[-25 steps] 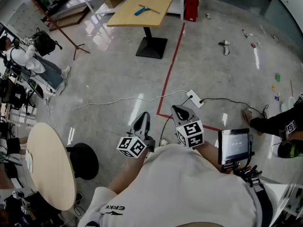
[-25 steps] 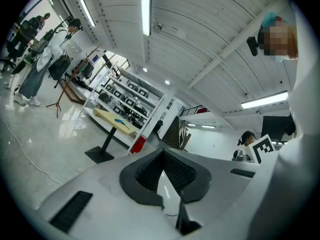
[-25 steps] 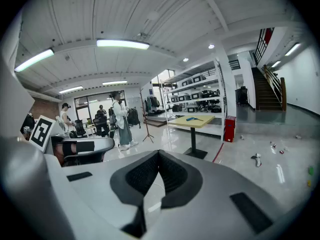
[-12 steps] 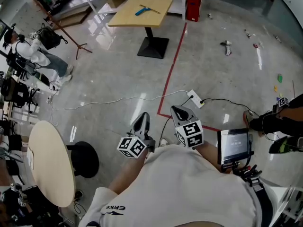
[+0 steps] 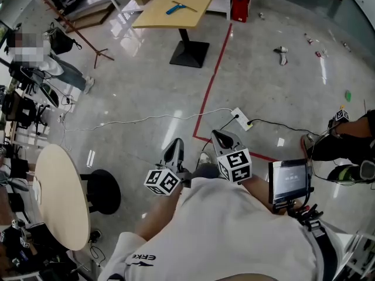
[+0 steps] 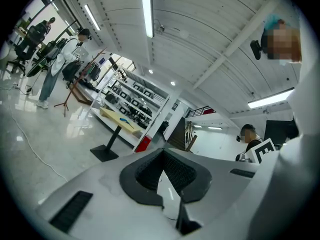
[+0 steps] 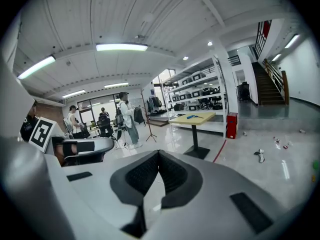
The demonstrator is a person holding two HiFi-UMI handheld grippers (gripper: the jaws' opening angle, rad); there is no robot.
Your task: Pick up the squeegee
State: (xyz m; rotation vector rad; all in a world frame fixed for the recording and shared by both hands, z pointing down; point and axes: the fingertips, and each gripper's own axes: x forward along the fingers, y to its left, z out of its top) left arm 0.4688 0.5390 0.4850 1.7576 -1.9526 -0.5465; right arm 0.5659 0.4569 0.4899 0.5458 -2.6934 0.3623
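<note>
The squeegee (image 5: pixel 174 8), blue with a thin handle, lies on the yellow square table (image 5: pixel 158 17) far across the floor. It also shows small on that table in the right gripper view (image 7: pixel 192 116). My left gripper (image 5: pixel 174 148) and right gripper (image 5: pixel 221 138) are held side by side close to my body, pointing toward the table and a long way from it. Both are shut with nothing between the pads, as the left gripper view (image 6: pixel 162 151) and the right gripper view (image 7: pixel 158 153) show.
A red floor line (image 5: pixel 214 75) runs toward the table. A power strip (image 5: pixel 241 117) with cables lies just ahead. At the left are a round beige table (image 5: pixel 58 198) and a black stool (image 5: pixel 104 191). A person (image 5: pixel 50 63) stands far left, another person (image 5: pixel 345 148) at the right edge.
Both grippers stay shut and keep their place in front of me. The floor has slid a little in the view. The person at the left has moved further away; the one at the right has shifted.
</note>
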